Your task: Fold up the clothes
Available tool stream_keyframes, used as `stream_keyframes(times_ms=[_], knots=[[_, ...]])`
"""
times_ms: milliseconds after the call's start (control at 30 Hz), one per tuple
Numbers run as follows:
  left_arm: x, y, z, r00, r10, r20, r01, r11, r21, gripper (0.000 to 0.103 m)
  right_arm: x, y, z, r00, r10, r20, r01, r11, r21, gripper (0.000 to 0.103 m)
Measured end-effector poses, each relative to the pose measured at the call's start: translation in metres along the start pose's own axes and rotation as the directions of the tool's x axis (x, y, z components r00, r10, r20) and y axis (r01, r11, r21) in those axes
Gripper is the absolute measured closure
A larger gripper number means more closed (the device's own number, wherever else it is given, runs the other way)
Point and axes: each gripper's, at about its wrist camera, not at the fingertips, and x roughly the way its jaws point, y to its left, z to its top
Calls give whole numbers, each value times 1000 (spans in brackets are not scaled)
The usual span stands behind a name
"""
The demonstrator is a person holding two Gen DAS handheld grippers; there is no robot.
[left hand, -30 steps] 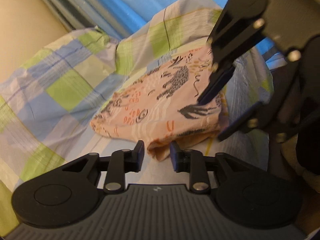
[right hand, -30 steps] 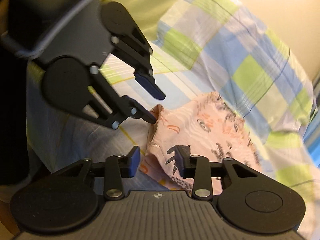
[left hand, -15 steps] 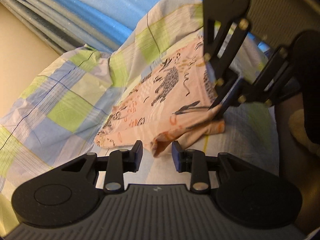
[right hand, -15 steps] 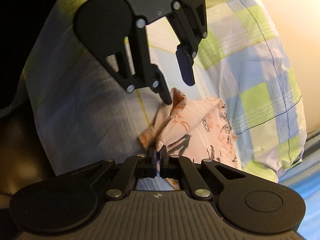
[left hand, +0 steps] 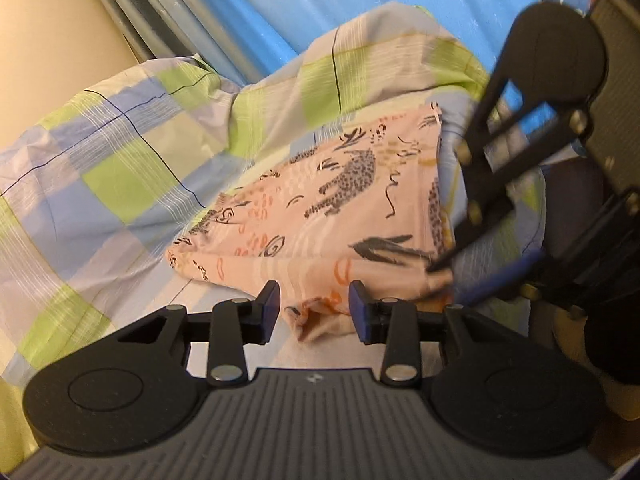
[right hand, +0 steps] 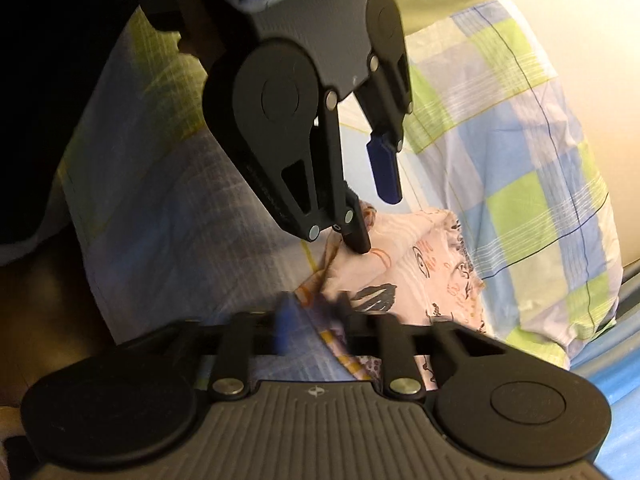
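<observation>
A pink garment (left hand: 320, 208) with a leopard and leaf print lies folded on a checked bedsheet (left hand: 120, 176). My left gripper (left hand: 315, 310) is open, and the garment's near corner sits loosely between its fingers. My right gripper (left hand: 448, 286) reaches in from the right, its tips at the garment's right corner. In the right wrist view the right gripper (right hand: 314, 320) is blurred and open, with the garment's (right hand: 420, 264) edge in the gap. The left gripper (right hand: 376, 224) hangs above it, open, with one fingertip (right hand: 360, 244) touching the cloth.
The bedsheet (right hand: 520, 140), checked in green, blue and white, covers the bed and bunches into a ridge behind the garment. Blue fabric (left hand: 320, 8) and grey slats (left hand: 132, 20) stand beyond it. A beige wall (left hand: 48, 40) is at the left. A person's dark clothing (right hand: 60, 80) fills the near side.
My right gripper closed on the garment's right corner half a second ago and has now opened. My left gripper stayed open and moved closer over the near corner.
</observation>
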Motion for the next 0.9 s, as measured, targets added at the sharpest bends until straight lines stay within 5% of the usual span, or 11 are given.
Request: stream_keyframes(times_ms=[333,400,433,500,567,733,800,900], knots=[[-1,-7,-4,1000,14,6,-14,999,51,70,0,-6,-2,999,-41,0,41,999,-3,68],[-2,-10,-5,1000,22,13,-23,996,86,70,0,-7,-2,999,-49,0,49,999,-4,86],[-5,-12,-6,1000,24,16,-25,994,109,68,0,-8,-3,999,-53,0,53,999,-4,103],[-11,-16,-9,999,25,23,-28,987,157,60,-1,-10,-3,998,-62,2,62,998,0,103],[-18,-24,-11,999,28,43,-37,974,224,43,-4,-15,-2,997,-74,17,73,997,36,103],[-13,-50,-14,996,37,86,-69,913,403,41,-7,-19,4,995,-87,42,84,994,65,103],[-6,-55,-10,995,31,99,-70,904,422,43,-10,-21,1,994,-98,51,94,993,78,103],[6,-58,-1,997,9,82,-42,907,420,78,-8,-26,0,993,-106,51,100,989,107,103]])
